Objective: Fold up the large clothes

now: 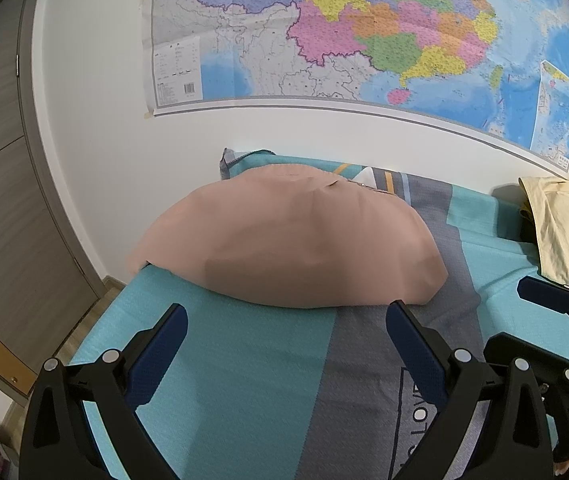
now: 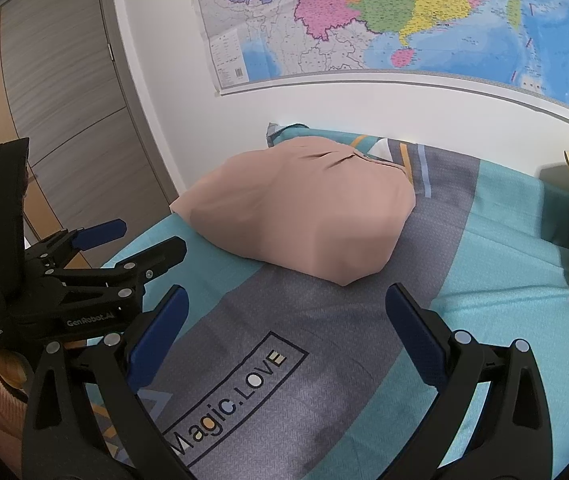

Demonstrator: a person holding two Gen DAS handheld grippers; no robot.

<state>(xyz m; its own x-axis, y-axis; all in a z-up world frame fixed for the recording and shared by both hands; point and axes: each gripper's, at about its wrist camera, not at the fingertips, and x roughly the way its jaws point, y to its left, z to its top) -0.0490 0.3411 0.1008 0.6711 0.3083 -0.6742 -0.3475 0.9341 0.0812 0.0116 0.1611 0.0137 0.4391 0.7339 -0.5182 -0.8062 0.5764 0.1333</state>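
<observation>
Both tongs wide open (holding nothing), left (image 1: pixel 286 320), right (image 2: pixel 286 304), pink garment (image 1: pixel 292 240) ahead

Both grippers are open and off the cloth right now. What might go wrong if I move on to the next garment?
1. The folded pink garment overhangs the bed's left edge; a nudge may tip it off.
2. The left hand-held gripper and right hand-held gripper sit close together and may collide.
3. The cream garment lies bunched, so a grasp may catch several layers.

My fingers (image 1: pixel 166 344) are matt black plastic with textured blue pads. The pink garment (image 1: pixel 288 240) is smooth, soft cloth. The bed cover (image 2: pixel 484 280) is a coarse woven fabric; the door (image 2: pixel 64 92) shows matt wood grain, the map (image 1: pixel 364 32) creased paper.
</observation>
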